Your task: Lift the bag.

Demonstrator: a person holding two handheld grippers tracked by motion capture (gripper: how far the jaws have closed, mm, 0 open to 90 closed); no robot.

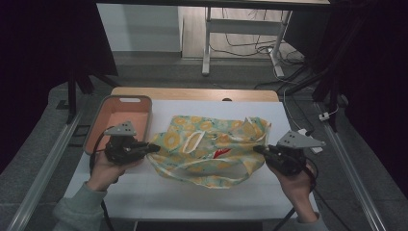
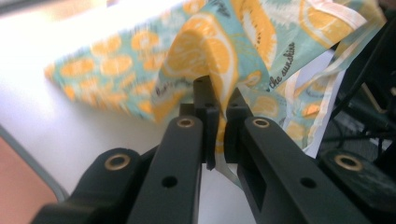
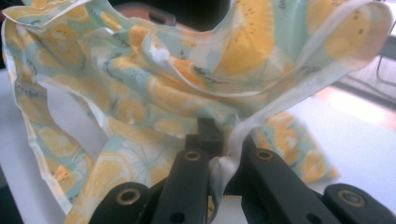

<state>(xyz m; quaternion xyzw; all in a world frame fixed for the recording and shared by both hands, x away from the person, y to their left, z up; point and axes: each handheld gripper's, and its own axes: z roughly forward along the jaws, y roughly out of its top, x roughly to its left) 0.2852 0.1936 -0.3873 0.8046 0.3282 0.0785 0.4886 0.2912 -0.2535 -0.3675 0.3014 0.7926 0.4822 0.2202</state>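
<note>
Cloth: thin garment [image 1: 211,149] printed with orange slices on teal, lying crumpled mid-table [image 1: 144,192], between my two hands.
Left gripper [image 1: 156,147]: jaws closed on a fold at the garment's left edge.
Right gripper [image 1: 256,149]: jaws clamped on a white-trimmed hem at its right edge.
Beside it: orange tray [image 1: 115,118], just left of the cloth.
Doing it well: I judge both pinches shallow, so I pull apart evenly and gently, watching for slip.

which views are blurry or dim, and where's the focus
High view: dim overall, dark at both sides, the white table the brightest part. Left gripper view: the garment is sharp near the left tongs, its far end blurred. Right gripper view: soft throughout, the fabric hazy, the right tongs clearest.
</note>
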